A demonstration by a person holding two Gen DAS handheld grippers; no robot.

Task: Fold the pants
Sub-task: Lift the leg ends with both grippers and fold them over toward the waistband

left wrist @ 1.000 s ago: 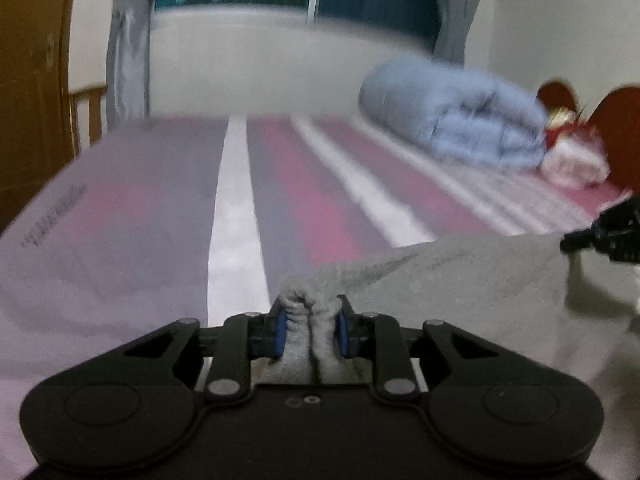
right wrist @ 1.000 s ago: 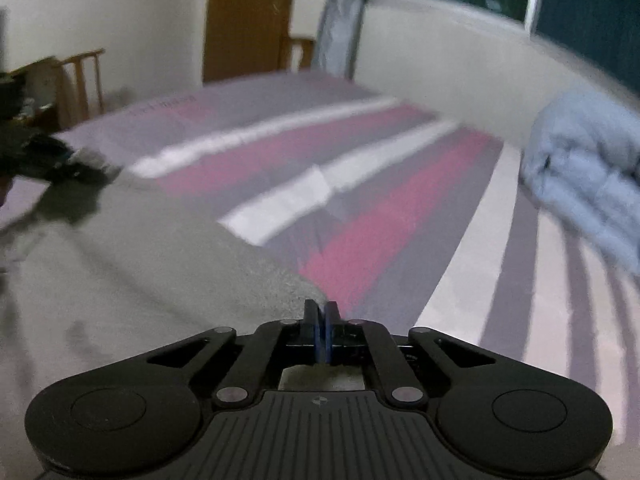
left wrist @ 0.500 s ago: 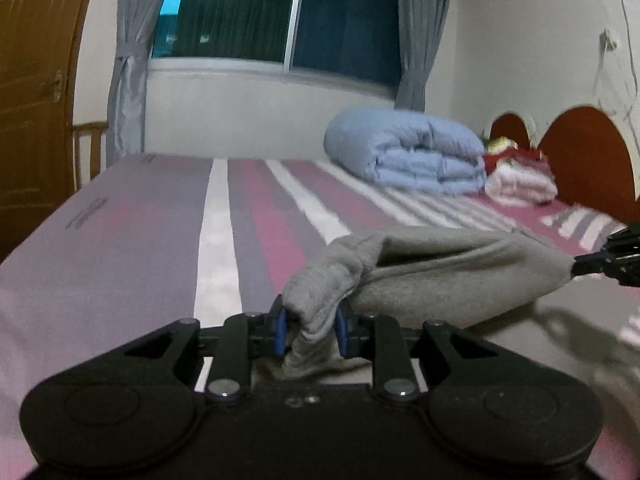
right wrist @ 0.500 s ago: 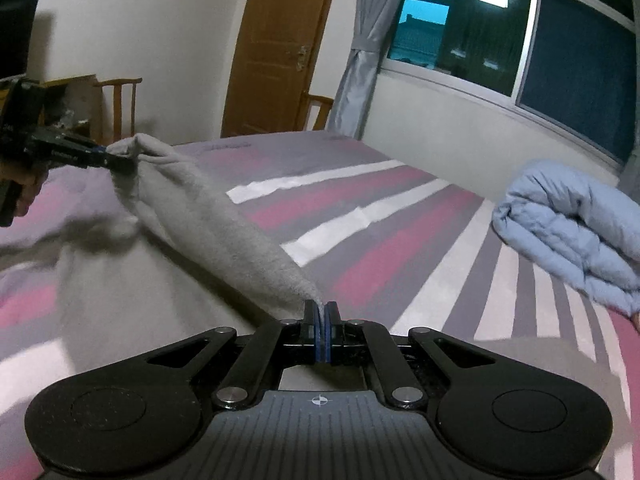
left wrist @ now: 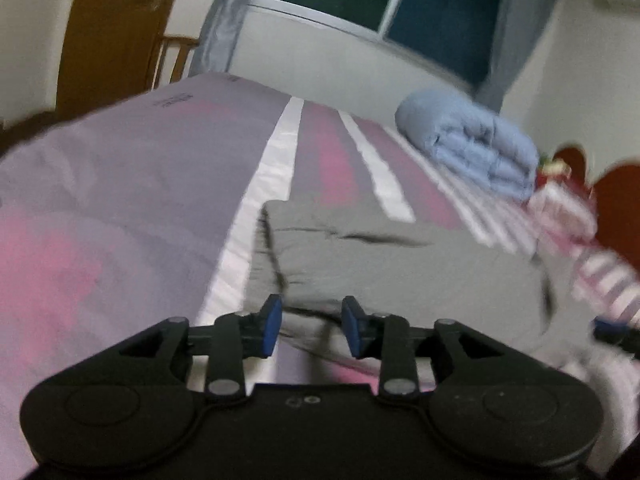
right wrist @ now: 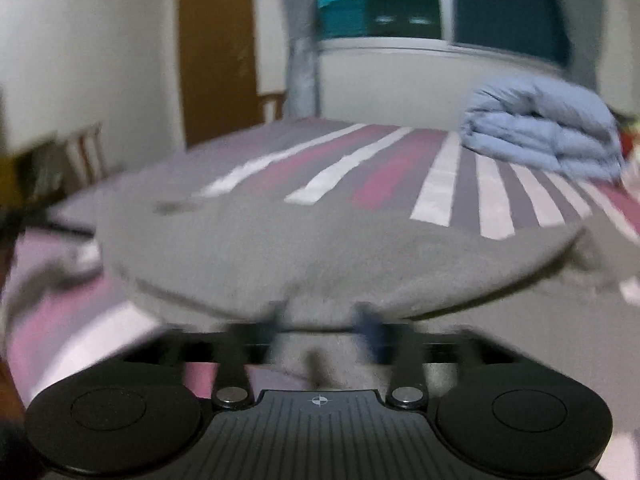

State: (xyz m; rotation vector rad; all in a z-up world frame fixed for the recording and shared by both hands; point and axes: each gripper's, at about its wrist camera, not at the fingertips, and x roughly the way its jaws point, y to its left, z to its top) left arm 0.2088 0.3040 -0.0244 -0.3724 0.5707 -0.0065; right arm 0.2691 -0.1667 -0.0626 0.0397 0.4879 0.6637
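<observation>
The grey pants [left wrist: 384, 264] lie folded over on the striped bed, also seen in the right wrist view [right wrist: 320, 256]. My left gripper [left wrist: 310, 326] is open, its blue pads apart, just short of the near edge of the pants and holding nothing. My right gripper [right wrist: 324, 326] is blurred by motion; its jaws stand apart at the near edge of the pants, with grey cloth lying between and below them. The tip of the right gripper [left wrist: 616, 330] shows at the right edge of the left wrist view.
The bed [left wrist: 120, 200] has a purple, pink and white striped sheet. A folded light blue quilt [left wrist: 472, 152] lies at the far right, also in the right wrist view [right wrist: 544, 128]. Red and white bedding [left wrist: 560, 204] sits by the red headboard. A wooden chair [right wrist: 86, 152] and door stand left.
Both grippers have let go of the pants and opened. The cloth they held up now lies laid over on the bed. Both views have tilted downward.
</observation>
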